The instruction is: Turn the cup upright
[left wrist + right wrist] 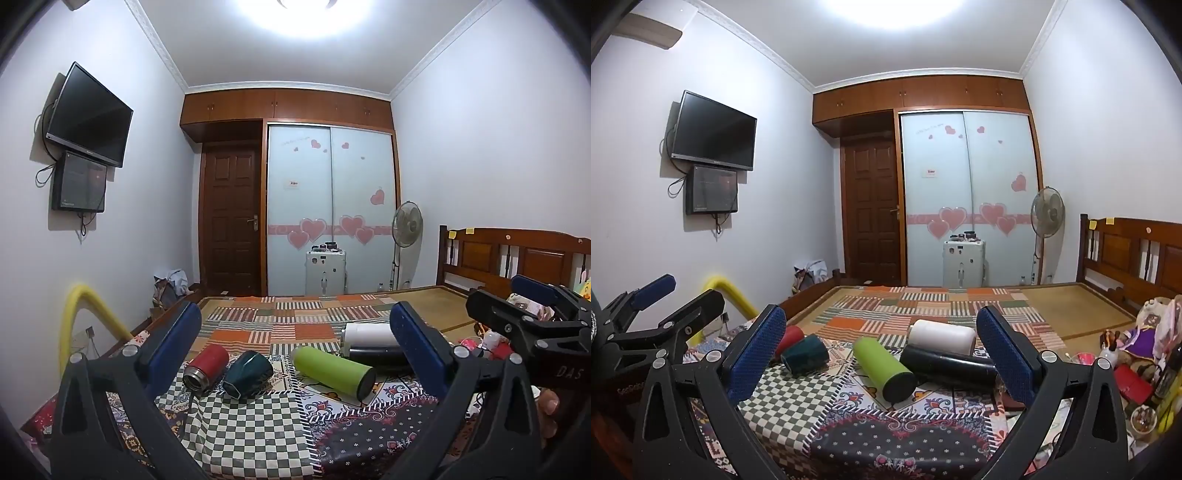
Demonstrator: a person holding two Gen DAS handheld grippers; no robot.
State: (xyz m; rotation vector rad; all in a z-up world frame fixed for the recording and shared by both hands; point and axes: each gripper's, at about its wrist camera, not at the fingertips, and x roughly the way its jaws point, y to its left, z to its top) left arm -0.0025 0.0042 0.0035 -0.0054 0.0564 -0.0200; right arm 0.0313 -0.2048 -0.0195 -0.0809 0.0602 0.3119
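Several cups lie on their sides on the patterned bed cover. From the left there is a red cup (207, 363) (790, 338), a dark green cup (248, 373) (806, 354), a lime green bottle (332, 371) (882, 367), a black bottle (376, 355) (947, 365) and a white cup (369, 332) (942, 336). My left gripper (295, 354) is open and empty, held short of the cups. My right gripper (882, 358) is open and empty, also short of them. Each gripper shows at the edge of the other's view, the right one (532, 314) and the left one (665, 306).
A checkered and floral cloth (240, 435) covers the near bed. A wooden headboard (1130, 251) stands at the right, with toys and clutter (1137, 362) below it. A yellow padded rail (85, 314) is at the left. Beyond are a fan (406, 225), wardrobe and door.
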